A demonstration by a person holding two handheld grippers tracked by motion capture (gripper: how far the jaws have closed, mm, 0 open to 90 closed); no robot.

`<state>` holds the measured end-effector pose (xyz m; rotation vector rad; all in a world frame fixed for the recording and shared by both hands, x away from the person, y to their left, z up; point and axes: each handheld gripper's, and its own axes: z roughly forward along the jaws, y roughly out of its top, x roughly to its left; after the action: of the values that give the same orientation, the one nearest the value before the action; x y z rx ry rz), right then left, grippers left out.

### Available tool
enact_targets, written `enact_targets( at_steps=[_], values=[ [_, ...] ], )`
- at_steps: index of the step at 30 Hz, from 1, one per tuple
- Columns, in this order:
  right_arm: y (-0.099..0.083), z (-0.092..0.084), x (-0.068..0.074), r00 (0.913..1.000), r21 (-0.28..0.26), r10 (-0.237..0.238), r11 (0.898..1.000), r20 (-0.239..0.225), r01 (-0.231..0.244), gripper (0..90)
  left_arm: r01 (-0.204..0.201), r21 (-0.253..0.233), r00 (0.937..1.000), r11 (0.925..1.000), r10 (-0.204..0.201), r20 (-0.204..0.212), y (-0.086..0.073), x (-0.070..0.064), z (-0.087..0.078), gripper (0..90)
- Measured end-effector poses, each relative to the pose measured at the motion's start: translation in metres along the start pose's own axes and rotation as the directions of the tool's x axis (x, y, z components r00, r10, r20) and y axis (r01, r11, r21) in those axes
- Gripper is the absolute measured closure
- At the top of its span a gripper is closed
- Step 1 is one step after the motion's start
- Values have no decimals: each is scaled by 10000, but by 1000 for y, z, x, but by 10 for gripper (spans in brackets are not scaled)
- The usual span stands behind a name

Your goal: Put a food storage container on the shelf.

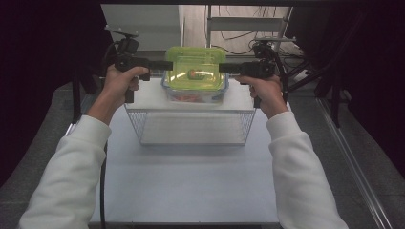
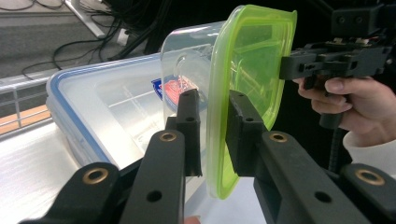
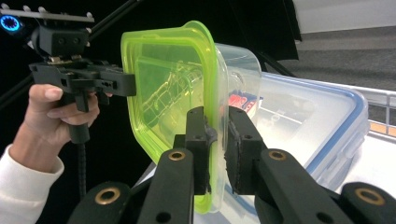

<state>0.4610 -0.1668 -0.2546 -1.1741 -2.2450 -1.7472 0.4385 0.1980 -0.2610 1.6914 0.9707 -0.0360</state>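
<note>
— Jaws first: what have you got on each side?

— I have the left gripper [image 2: 212, 128] pinching the left edge of the green lid [image 1: 196, 67], one jaw on either face of the rim. My right gripper [image 3: 216, 140] is clamped on the opposite edge, jaws pressed on the lid rim and the lip of the clear container [image 3: 240, 74] under it.

— And where's that container?

— Held up between both grippers, above the larger blue-rimmed box [image 1: 191, 93] that sits on the white worktop [image 1: 191, 176]. From the high view the lid faces up and something red shows through it. I can't tell what it is.

— Anything nearer to you?

— Wire basket [image 1: 191, 126], just in front of the blue-rimmed box.
</note>
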Motion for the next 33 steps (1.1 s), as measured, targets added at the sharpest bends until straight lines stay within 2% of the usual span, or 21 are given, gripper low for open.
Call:
enact_targets(
  at_steps=[4, 10, 12, 14, 17, 21, 24, 25, 27, 30, 33],
  values=[
    [5, 4, -3, 9999, 8, 85, 10000, 118, -85, 792, 176, -139, 9995, 9997, -180, -262, 3, 2, 3, 770],
    [8, 9, -10, 9986, -212, 468, 9987, 231, -464, 767, 386, -454, 9976, 9982, -411, -548, 6, 5, 11, 750],
    [7, 12, -11, 9979, -252, 514, 9984, 406, -504, 745, 481, -538, 9962, 9974, -518, -695, 6, 6, 15, 741],
    [7, 15, -13, 9967, -155, 523, 9986, 615, -514, 711, 580, -550, 9957, 9968, -618, -692, 6, 9, 18, 729],
    [7, 19, -17, 9957, -206, 695, 9975, 615, -683, 709, 802, -609, 9946, 9949, -839, -605, 7, 12, 19, 715],
    [6, 21, -19, 9955, -250, 731, 9971, 603, -717, 695, 906, -613, 9926, 9940, -951, -754, 7, 16, 23, 693],
    [5, 21, -19, 9936, -104, 732, 9973, 855, -726, 635, 897, -558, 9913, 9944, -946, -910, 7, 19, 27, 614],
    [4, 21, -20, 9929, -164, 856, 9963, 820, -845, 598, 880, -534, 9916, 9947, -925, -904, 7, 20, 28, 520],
    [4, 21, -20, 9925, -195, 888, 9960, 835, -875, 584, 728, -541, 9929, 9959, -774, -898, 7, 19, 30, 488],
    [2, 23, -19, 9932, -108, 835, 9965, 815, -829, 481, 430, -515, 9927, 9977, -485, -1102, 8, 18, 33, 311],
    [2, 23, -16, 9933, -142, 792, 9968, 840, -783, 423, 276, -524, 9908, 9982, -343, -1307, 9, 17, 35, 218]
  ],
)
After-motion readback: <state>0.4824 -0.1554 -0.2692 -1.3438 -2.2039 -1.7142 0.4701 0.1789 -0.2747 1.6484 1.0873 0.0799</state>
